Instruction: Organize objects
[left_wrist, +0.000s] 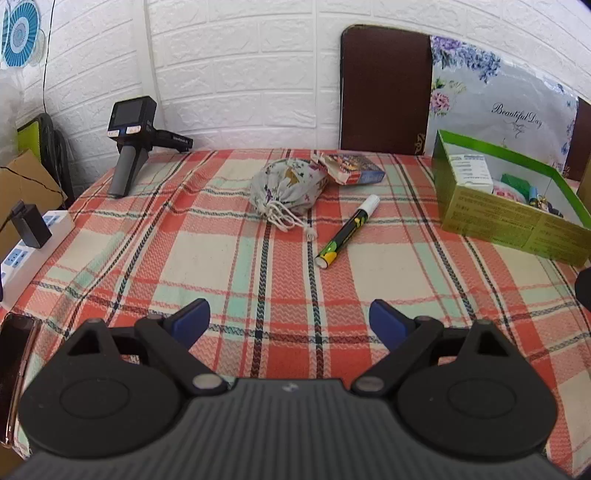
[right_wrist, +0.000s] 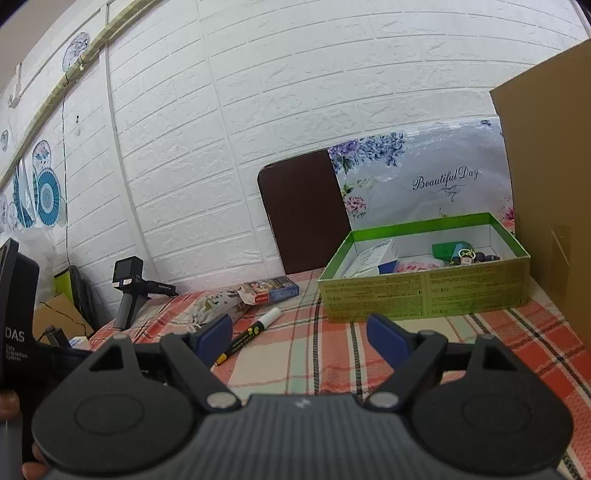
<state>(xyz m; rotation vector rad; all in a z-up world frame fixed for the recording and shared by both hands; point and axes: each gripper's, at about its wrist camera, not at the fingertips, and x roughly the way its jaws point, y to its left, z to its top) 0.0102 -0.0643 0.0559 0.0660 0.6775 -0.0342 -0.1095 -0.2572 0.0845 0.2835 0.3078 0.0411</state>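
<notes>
On the plaid tablecloth (left_wrist: 207, 251) lie a black marker with a white cap (left_wrist: 347, 230), a floral drawstring pouch (left_wrist: 286, 188) and a small blue card box (left_wrist: 354, 170) behind it. An open green box (left_wrist: 509, 218) holding several small items stands at the right. My left gripper (left_wrist: 290, 321) is open and empty, near the table's front, well short of the marker. My right gripper (right_wrist: 299, 336) is open and empty, low over the cloth; the marker (right_wrist: 251, 332) lies just past its left finger, the green box (right_wrist: 424, 291) ahead, the pouch (right_wrist: 214, 306) and card box (right_wrist: 269, 290) ahead left.
A black handheld device (left_wrist: 133, 144) stands at the table's back left corner. A white power strip (left_wrist: 33, 251) and a phone (left_wrist: 14, 365) lie along the left edge. A brown chair back (left_wrist: 384, 92) and floral cushion stand behind. A cardboard box (right_wrist: 546, 184) stands at the right.
</notes>
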